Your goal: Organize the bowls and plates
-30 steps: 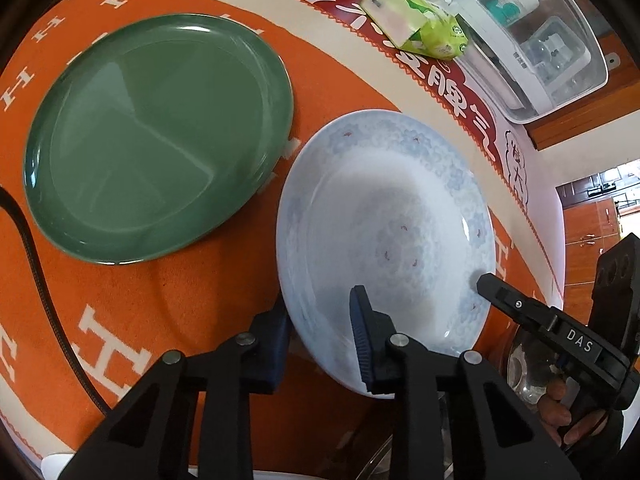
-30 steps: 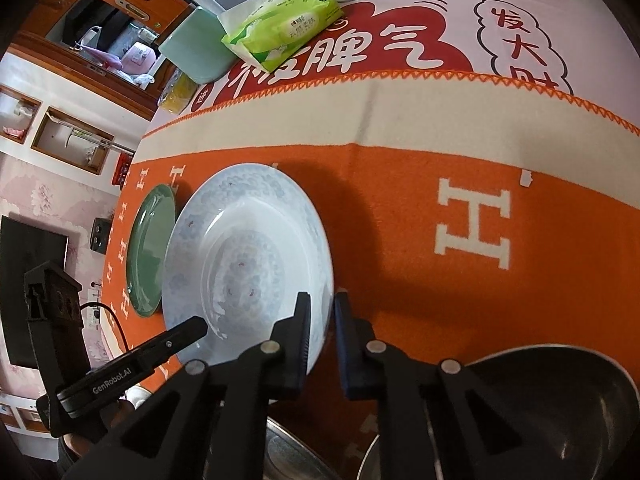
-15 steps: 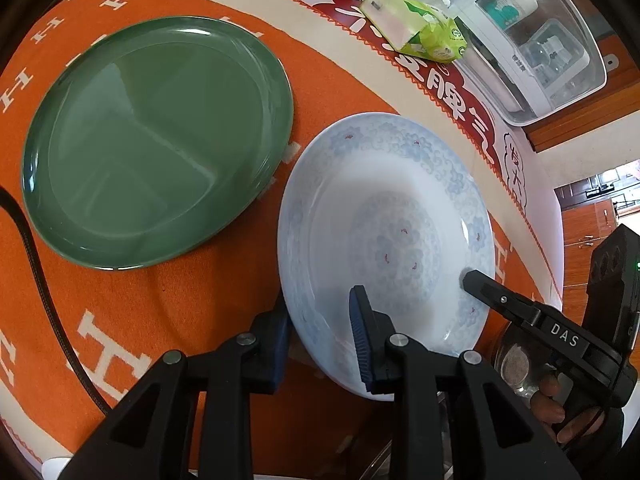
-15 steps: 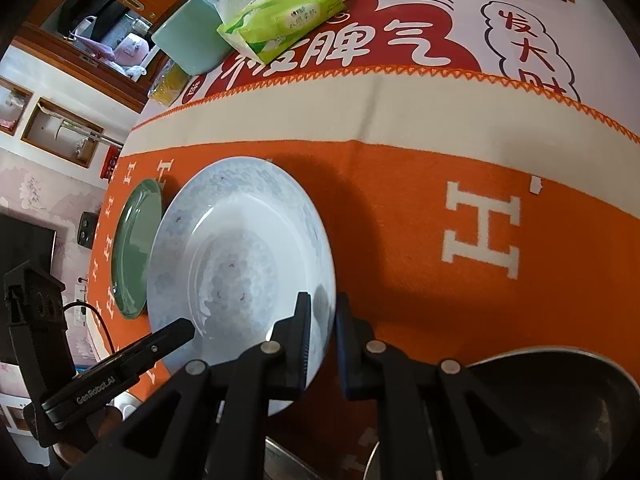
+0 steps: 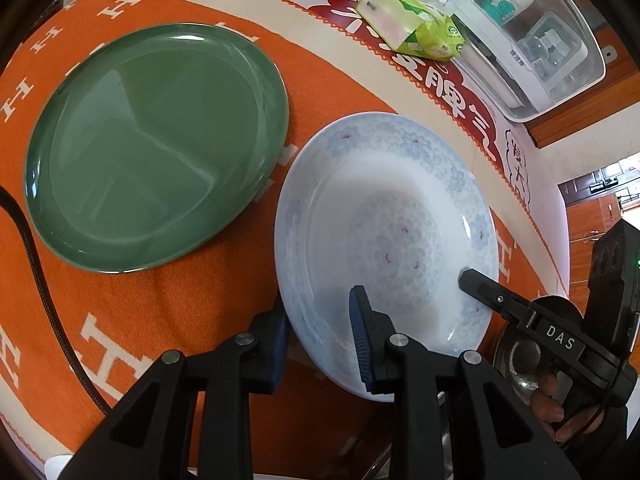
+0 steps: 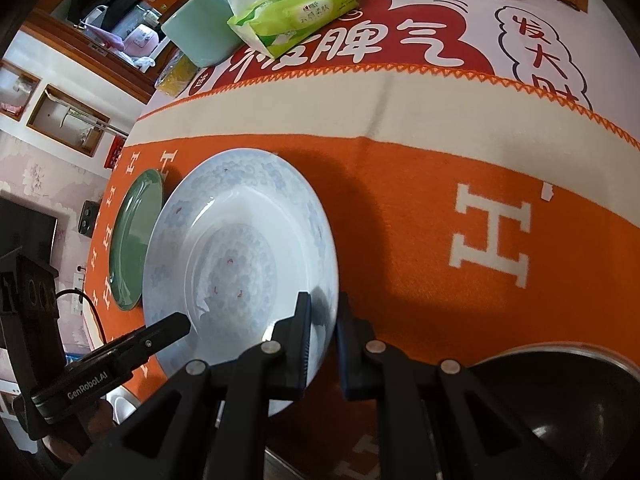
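Note:
A white deep plate with pale blue flower print is held above the orange cloth by both grippers. My left gripper is shut on its near-left rim, one finger inside and one under. My right gripper is shut on its opposite rim; the plate also shows in the right wrist view. A green divided plate lies flat on the cloth to the left, also in the right wrist view. Each gripper shows in the other's view.
A steel bowl sits at the near right. At the table's far side are a green tissue pack, a pale green container and a clear plastic box. A black cable runs at the left.
The white plate, held by both grippers, has shifted slightly away and toward the left, closer to the green plate. Both grips stay shut.

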{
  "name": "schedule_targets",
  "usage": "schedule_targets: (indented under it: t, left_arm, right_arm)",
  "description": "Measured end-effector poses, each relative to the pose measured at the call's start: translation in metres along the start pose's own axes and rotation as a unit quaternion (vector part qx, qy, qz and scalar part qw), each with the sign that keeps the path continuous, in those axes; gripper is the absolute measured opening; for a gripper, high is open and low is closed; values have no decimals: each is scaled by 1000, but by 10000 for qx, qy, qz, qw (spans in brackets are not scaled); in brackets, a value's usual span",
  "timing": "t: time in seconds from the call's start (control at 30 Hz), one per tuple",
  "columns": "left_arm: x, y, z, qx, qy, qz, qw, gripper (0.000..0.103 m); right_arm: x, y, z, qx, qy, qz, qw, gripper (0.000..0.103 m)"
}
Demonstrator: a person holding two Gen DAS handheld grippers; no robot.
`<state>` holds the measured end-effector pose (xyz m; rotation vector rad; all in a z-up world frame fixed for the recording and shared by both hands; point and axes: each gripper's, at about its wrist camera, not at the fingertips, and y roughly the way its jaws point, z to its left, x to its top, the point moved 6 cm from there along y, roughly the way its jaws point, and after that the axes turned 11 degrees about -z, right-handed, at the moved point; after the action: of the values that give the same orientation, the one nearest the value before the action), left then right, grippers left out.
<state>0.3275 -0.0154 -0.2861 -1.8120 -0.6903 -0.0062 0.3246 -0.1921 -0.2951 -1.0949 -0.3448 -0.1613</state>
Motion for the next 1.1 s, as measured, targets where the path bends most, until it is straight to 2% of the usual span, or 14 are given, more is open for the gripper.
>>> schedule_targets:
  t: [0.17, 0.5, 0.8, 1.1]
  left_arm:
    - [0, -1, -2, 145, 170, -92, 9997, 27]
    - [5, -7, -2, 120, 314, -228, 9992, 27]
    - [2, -17, -12, -44, 398, -354, 9986, 27]
    - [10, -47, -22, -239, 426, -779, 9958, 27]
  right_arm:
    - [0, -3, 1, 104, -65, -51, 9999, 11]
    - [0, -16, 5, 304, -124, -329, 9989, 11]
    - [5, -31, 4, 326, -119, -591, 9976, 11]
    - [9, -53, 15, 442, -209, -888, 9949, 12]
